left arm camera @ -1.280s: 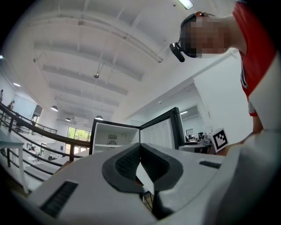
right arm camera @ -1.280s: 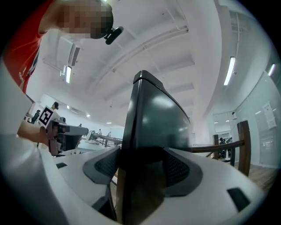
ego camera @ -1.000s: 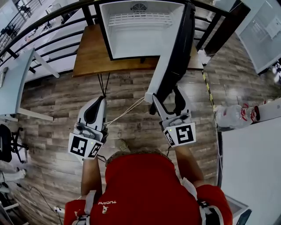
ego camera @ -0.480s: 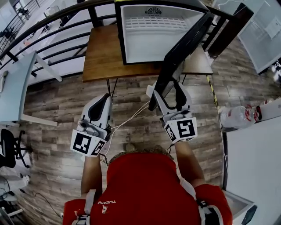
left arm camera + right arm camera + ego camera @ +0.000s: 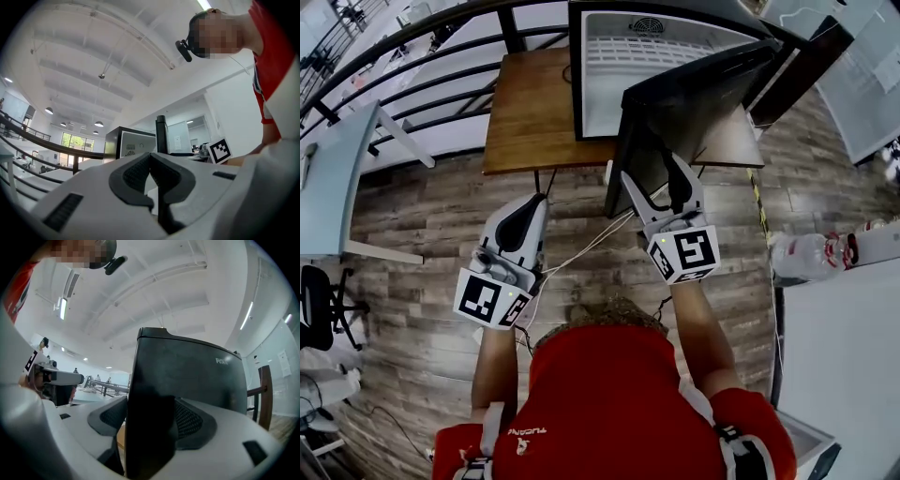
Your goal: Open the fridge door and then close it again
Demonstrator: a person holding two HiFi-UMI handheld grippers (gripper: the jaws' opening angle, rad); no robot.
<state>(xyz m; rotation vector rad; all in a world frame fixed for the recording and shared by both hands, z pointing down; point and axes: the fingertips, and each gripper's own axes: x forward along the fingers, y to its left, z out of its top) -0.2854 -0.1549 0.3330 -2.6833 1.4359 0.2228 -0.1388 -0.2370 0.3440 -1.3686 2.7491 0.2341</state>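
A small black fridge [image 5: 675, 66] with a white inside stands on a wooden table [image 5: 534, 112]. Its black door [image 5: 694, 112] is half open and hangs across the right part of the opening. My right gripper [image 5: 652, 183] is shut on the door's free edge, which fills the gap between the pads in the right gripper view, door [image 5: 187, 380], gripper [image 5: 150, 416]. My left gripper [image 5: 534, 211] hangs to the left below the table edge, shut and holding nothing. In the left gripper view its jaws [image 5: 151, 157] meet, and the fridge [image 5: 129, 145] shows beyond them.
A black railing [image 5: 412, 75] runs behind the table. A white desk [image 5: 328, 178] and an office chair [image 5: 319, 309] stand at the left. A white table [image 5: 844, 337] and a plastic bag with bottles [image 5: 811, 253] are at the right. A white cable [image 5: 581, 248] crosses the wood floor.
The door has swung left from wide open to half across the opening, with my right gripper on its edge. Both grippers have moved toward the fridge.
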